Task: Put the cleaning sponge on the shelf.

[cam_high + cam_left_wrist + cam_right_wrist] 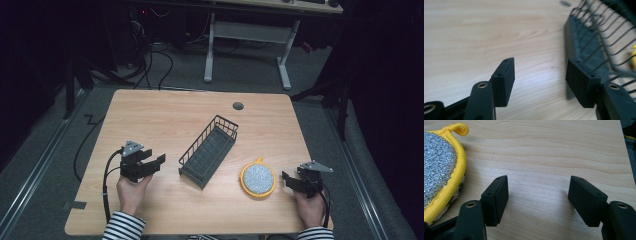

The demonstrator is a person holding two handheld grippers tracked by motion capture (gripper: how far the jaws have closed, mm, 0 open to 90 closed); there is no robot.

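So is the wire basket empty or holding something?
Empty: the wire basket stands upright on the table, its dark floor bare; the scrubber lies beside it.

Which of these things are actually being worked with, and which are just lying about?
In use:
- wire basket, next to the open left gripper
- round yellow-rimmed scrubbing pad, beside the open right gripper

Lying about:
- grey disc set in the table
- white desk frame behind

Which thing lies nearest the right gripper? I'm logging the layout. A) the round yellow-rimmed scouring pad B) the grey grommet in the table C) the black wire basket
A: the scouring pad lies just beside the right gripper, while the wire basket sits mid-table.
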